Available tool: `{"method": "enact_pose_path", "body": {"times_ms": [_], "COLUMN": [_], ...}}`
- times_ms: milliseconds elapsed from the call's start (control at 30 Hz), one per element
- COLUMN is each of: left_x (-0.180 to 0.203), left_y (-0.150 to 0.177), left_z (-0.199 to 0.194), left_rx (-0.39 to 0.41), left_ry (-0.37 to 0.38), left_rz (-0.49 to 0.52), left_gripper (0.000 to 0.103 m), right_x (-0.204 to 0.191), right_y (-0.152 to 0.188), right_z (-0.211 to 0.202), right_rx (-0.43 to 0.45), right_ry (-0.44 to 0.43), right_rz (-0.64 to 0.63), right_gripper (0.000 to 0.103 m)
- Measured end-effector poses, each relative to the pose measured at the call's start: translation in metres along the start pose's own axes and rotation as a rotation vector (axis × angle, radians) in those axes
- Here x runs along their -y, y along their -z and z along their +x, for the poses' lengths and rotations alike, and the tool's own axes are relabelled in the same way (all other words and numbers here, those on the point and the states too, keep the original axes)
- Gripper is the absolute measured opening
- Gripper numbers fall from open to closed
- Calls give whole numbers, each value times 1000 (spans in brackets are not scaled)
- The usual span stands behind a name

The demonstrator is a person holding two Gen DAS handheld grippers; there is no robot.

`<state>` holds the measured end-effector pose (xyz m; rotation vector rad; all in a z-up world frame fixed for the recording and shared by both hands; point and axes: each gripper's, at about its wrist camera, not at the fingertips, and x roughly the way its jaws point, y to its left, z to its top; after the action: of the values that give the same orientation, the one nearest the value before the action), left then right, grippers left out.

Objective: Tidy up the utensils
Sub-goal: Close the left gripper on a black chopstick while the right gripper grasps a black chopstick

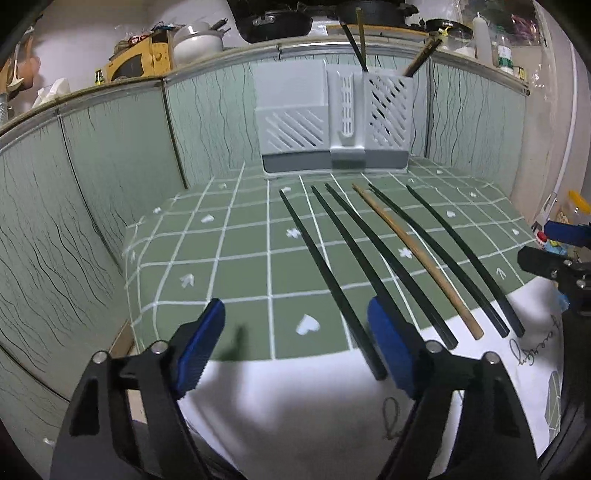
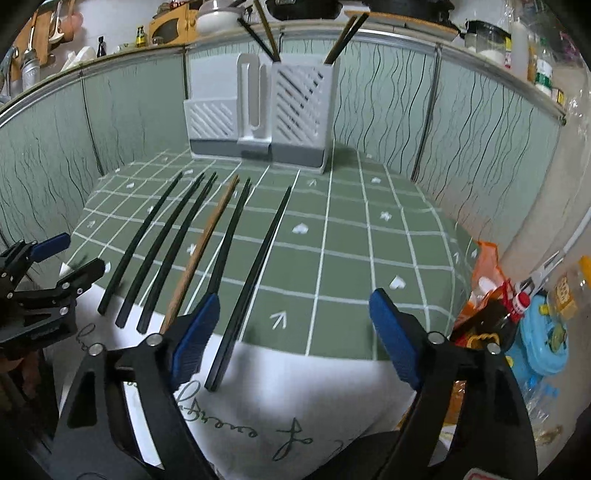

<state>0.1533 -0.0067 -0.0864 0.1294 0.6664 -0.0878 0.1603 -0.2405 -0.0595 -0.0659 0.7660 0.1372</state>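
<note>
Both grippers, left and right, hang open and empty over the surface, so the white holder at the back has only a few sticks in it, while six chopsticks lie unsorted in front.

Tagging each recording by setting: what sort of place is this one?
Most likely a home kitchen: pans and a condiment bottle crowd the back ledge, and a white utensil holder stands behind chopsticks on a checked cloth.
</note>
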Motion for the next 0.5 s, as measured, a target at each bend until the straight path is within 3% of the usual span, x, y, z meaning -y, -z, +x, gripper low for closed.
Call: {"method": "enact_pose_path", "body": {"times_ms": [267, 433, 500], "left_x": [14, 19, 20], "left_y": [3, 0, 0], "left_z": [16, 21, 21], "left_rx": [-56, -62, -61], "left_ry": [20, 24, 22], "left_rz": [20, 21, 22], "left_gripper": [57, 45, 33], "right_x": [-14, -24, -27], "right_y": [12, 19, 20], "right_z": [18, 25, 24], "right_rx": [-60, -69, -56], "right_ry": [-5, 1, 12], "right_rz": [-2, -6, -9], "right_gripper": [61, 46, 43]}}
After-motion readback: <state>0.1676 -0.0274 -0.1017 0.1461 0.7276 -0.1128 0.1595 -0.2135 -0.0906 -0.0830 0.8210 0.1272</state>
